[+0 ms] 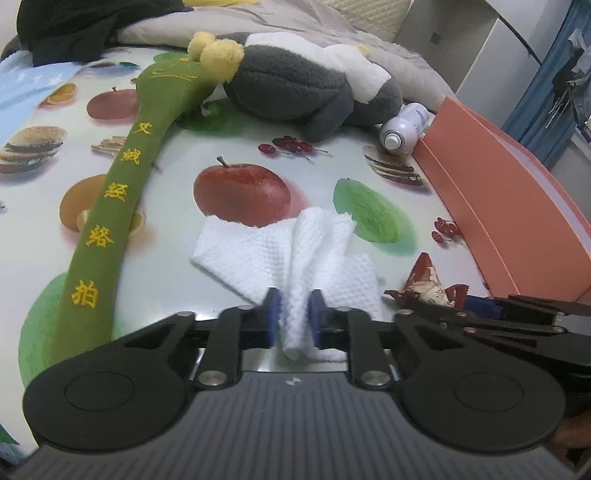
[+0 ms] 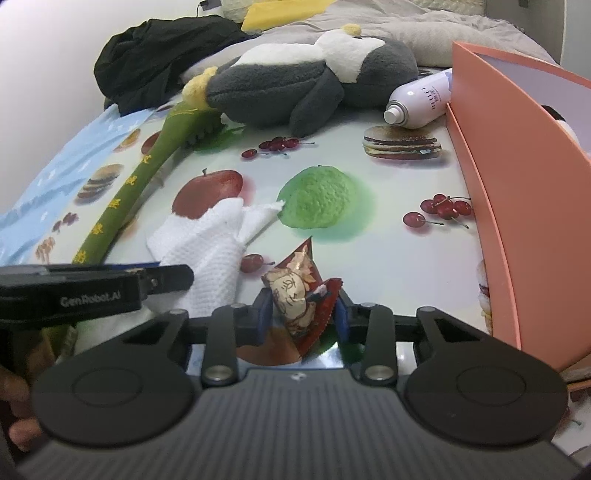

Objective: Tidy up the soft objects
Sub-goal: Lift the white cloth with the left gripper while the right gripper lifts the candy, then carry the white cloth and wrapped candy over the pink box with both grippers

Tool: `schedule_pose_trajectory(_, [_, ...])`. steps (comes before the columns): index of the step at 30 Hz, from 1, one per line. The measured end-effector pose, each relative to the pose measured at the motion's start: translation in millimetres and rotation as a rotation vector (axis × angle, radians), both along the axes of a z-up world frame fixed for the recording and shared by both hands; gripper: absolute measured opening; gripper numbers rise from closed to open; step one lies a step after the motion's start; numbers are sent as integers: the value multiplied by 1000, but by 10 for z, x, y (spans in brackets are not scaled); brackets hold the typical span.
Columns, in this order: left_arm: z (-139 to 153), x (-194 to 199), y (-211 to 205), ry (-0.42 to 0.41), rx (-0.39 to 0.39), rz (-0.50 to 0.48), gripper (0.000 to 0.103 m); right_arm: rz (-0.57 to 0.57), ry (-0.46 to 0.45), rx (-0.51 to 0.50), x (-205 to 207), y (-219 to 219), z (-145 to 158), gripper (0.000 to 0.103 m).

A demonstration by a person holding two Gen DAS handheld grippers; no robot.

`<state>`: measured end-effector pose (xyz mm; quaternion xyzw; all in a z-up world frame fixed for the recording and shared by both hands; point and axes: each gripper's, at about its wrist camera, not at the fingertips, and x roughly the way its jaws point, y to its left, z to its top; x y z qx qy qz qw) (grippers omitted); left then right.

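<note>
A home bedroom: a bed with rumpled grey bedding lies at the far side, a fruit-printed tablecloth covers the near surface, and clothes hang at the far right.

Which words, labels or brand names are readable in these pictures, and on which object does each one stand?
"GenRobot.AI": on the left gripper, side of its body.
"艾绒经络拍": yellow embroidery along the green plush stick.
Spray bottle: purple lettering, too blurred to read.
Snack packet: printed characters, not legible.
</note>
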<state>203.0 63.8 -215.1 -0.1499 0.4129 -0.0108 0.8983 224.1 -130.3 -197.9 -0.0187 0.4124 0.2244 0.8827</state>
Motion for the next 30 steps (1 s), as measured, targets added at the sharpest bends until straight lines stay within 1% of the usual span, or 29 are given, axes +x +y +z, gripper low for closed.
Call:
schedule_pose_trajectory(1, [6, -7, -7, 1, -5, 0, 11, -3, -4, -5, -10, 2, 2, 37])
schedule_pose_trajectory(2, [13, -18, -6, 2, -12, 4, 11, -4, -7, -12, -22, 4, 5, 37])
schedule_pose_trajectory(10, [167, -138, -38, -15, -20, 53, 10, -30, -22, -3, -122, -66, 138, 36])
schedule_pose_trajectory(16, [351, -223, -74, -36, -43, 72, 10, -44, -49, 6, -223, -128, 318, 36])
schedule_pose_trajectory(30, [819, -378, -226, -72, -96, 66, 10, -85, -102, 49, -418, -332, 831, 36])
